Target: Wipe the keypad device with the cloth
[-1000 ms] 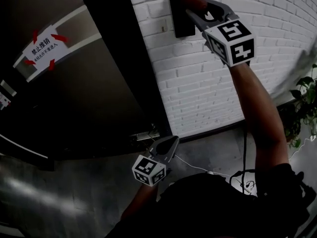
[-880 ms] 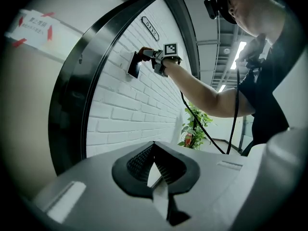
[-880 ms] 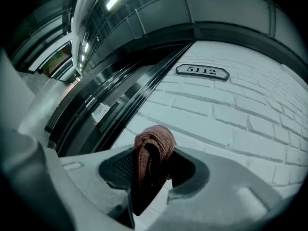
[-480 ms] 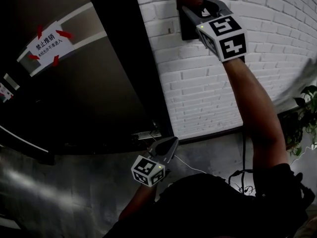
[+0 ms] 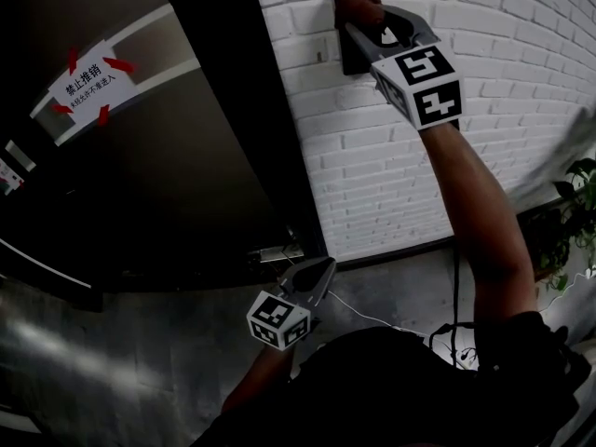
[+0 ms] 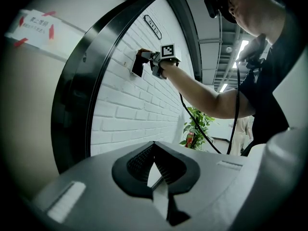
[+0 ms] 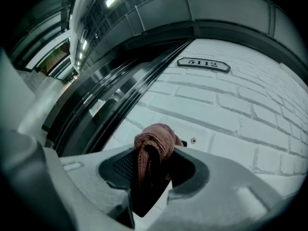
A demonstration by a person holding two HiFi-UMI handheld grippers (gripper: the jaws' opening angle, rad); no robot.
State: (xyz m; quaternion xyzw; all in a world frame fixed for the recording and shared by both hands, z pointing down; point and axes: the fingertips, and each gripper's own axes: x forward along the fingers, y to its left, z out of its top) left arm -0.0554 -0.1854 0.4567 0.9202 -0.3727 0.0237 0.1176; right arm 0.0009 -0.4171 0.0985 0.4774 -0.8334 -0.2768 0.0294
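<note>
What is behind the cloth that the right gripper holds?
The dark keypad device on the white brick wall. Its lower part shows; the cloth and the right gripper cover the rest, so no keys can be seen.

Your reddish-brown knitted cloth [image 5: 358, 6] and the right gripper [image 5: 371, 28] clamped on it hide most of the black wall-mounted keypad device [image 5: 350, 60], keys unseen, while the green leafy plant [image 5: 579, 203] is cut off by the right edge.
</note>
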